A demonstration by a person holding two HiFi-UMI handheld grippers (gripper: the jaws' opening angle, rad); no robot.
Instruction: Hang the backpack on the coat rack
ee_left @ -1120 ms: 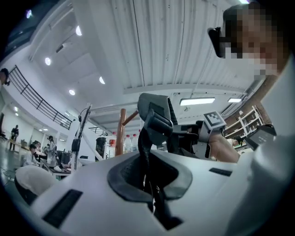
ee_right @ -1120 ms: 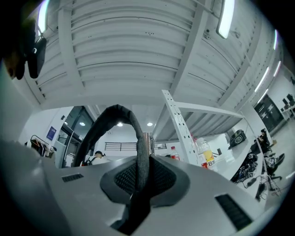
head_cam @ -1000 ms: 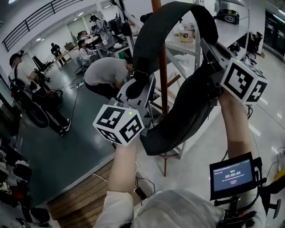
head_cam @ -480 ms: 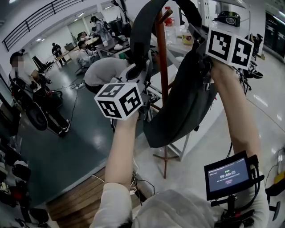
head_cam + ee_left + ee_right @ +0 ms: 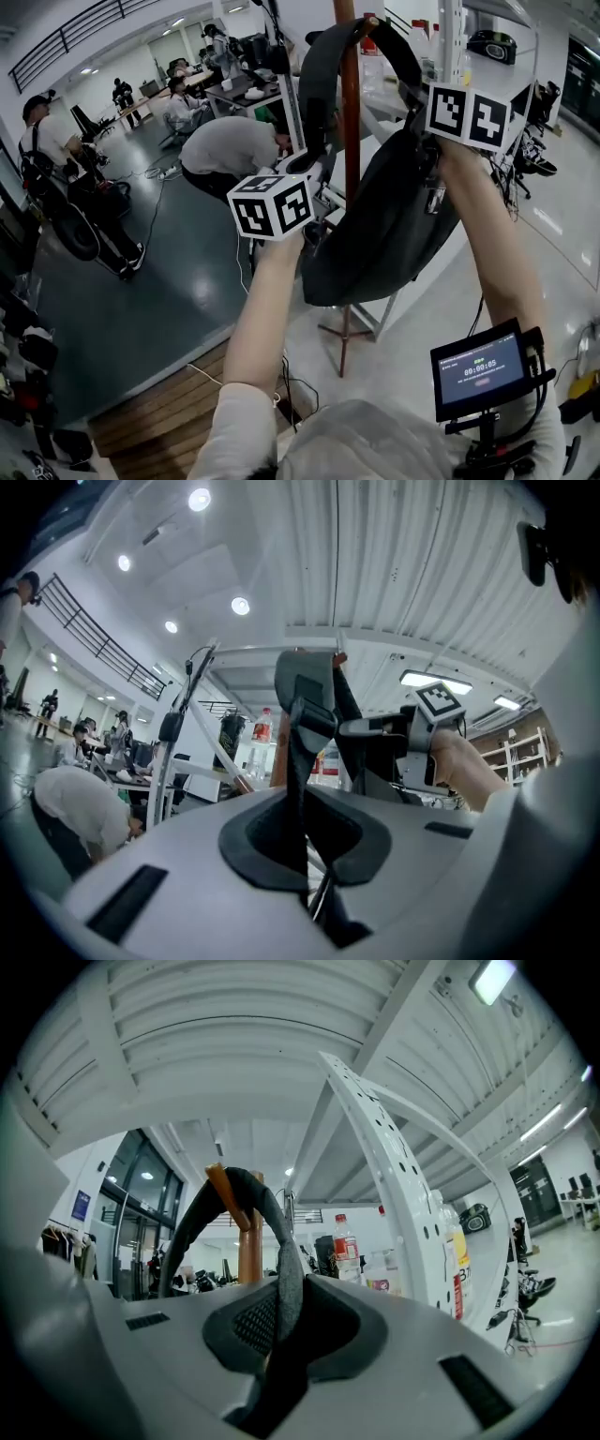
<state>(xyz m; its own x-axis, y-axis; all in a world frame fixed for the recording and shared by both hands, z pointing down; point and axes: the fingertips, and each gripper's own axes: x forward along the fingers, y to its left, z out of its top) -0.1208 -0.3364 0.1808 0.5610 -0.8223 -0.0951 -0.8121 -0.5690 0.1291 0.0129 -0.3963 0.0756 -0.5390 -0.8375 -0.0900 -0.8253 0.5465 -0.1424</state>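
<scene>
A dark backpack hangs by its shoulder strap between my two grippers. The strap arches over the top of the wooden coat rack pole. My left gripper is shut on the strap left of the pole. To the right of the pole, my right gripper is shut on the strap's other end. In the right gripper view the strap loops over an angled wooden peg on the pole. The bag's body sags in front of the pole, below both grippers.
A white perforated shelf frame with a bottle stands just behind the rack. A bent-over person and several others are at the back left. A small monitor hangs at my right hip. A wooden floor panel lies below.
Both grippers have carried the backpack up and toward the pole. The strap loop, earlier in front of the pole, now arches over its top, and the bag hangs closer in.
</scene>
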